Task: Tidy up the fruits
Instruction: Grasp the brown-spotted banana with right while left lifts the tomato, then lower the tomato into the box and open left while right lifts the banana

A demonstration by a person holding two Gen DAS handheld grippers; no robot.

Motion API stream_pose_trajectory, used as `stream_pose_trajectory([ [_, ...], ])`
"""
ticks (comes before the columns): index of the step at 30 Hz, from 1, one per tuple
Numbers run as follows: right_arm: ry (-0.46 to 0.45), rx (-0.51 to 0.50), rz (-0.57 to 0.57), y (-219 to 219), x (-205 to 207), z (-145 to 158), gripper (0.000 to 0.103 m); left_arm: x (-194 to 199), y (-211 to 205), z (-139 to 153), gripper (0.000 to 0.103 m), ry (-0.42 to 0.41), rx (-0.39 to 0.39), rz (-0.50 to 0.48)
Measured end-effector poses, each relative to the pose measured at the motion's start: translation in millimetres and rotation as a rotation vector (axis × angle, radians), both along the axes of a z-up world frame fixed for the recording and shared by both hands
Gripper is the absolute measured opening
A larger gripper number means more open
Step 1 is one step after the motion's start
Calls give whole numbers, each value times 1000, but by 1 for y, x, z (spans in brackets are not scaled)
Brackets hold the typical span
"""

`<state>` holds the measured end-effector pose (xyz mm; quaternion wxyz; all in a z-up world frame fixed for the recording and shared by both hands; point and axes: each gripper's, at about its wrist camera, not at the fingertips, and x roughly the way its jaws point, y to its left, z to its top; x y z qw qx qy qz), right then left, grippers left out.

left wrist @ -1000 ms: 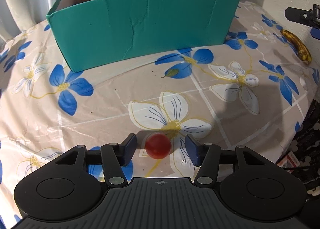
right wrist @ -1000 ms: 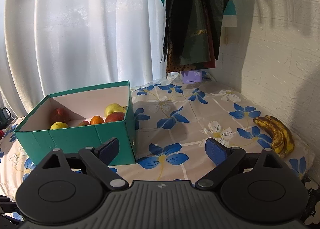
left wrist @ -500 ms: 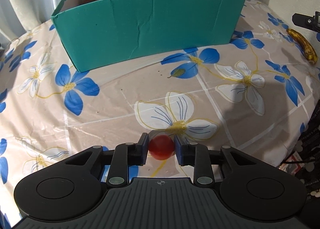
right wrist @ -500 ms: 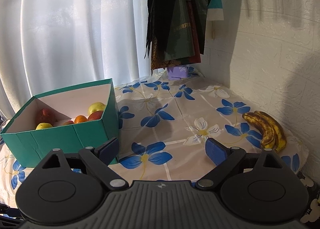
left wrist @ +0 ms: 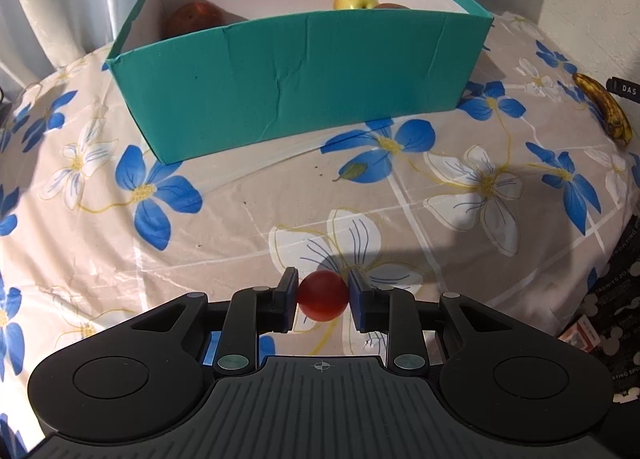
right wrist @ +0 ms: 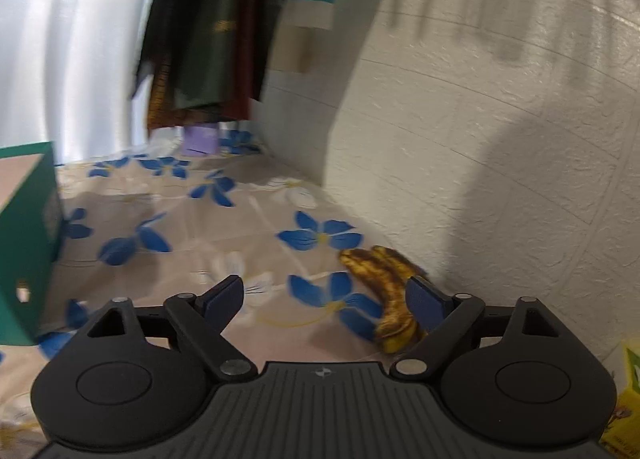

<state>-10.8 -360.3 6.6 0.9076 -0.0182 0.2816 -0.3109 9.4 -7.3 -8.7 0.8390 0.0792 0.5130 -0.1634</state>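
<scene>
My left gripper (left wrist: 322,301) is shut on a small red round fruit (left wrist: 322,294), just above the flowered tablecloth. Behind it stands a teal box (left wrist: 296,75) with a red apple (left wrist: 192,17) and a yellow-green apple (left wrist: 355,1) inside. Brown-spotted bananas (right wrist: 386,291) lie near the wall; in the left wrist view the bananas (left wrist: 606,111) are at the far right. My right gripper (right wrist: 326,301) hovers close over the bananas, its jaws closing; the bananas sit by the right finger (right wrist: 426,301), not pressed by either pad.
A white textured wall (right wrist: 480,139) runs along the table's right side. Dark clothes (right wrist: 216,31) hang at the back corner above a small purple box (right wrist: 202,139). The teal box's corner (right wrist: 28,227) is at the left of the right wrist view. Printed packets (left wrist: 608,307) lie past the table edge.
My left gripper closed on the red fruit and lifted it slightly. My right gripper swung right and down from facing the box to the bananas, its jaws narrowing.
</scene>
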Motion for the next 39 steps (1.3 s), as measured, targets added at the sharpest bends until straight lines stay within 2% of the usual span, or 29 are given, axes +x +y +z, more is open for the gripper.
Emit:
stream_pose_trajectory([
  [4,86,11,-93,-53,21,-29,62,5,-1,3,30,-2,6,19],
  [9,111,103,-122,-85,26,-50,41,11,0,6,30,4,6,43],
  [17,99,142,-131,-107,35,-55,36,18,-5,6,30,10,6,44],
  [29,232,-28,-60,-98,52,-65,35,25,-10,5,30,27,3,33],
  [35,263,-81,-55,-96,59,-69,33,25,-11,7,30,23,1,28],
  [37,260,-80,-57,-96,59,-68,32,26,-10,7,30,24,2,36],
  [39,234,-39,-60,-97,55,-65,32,26,-8,7,30,25,1,42],
])
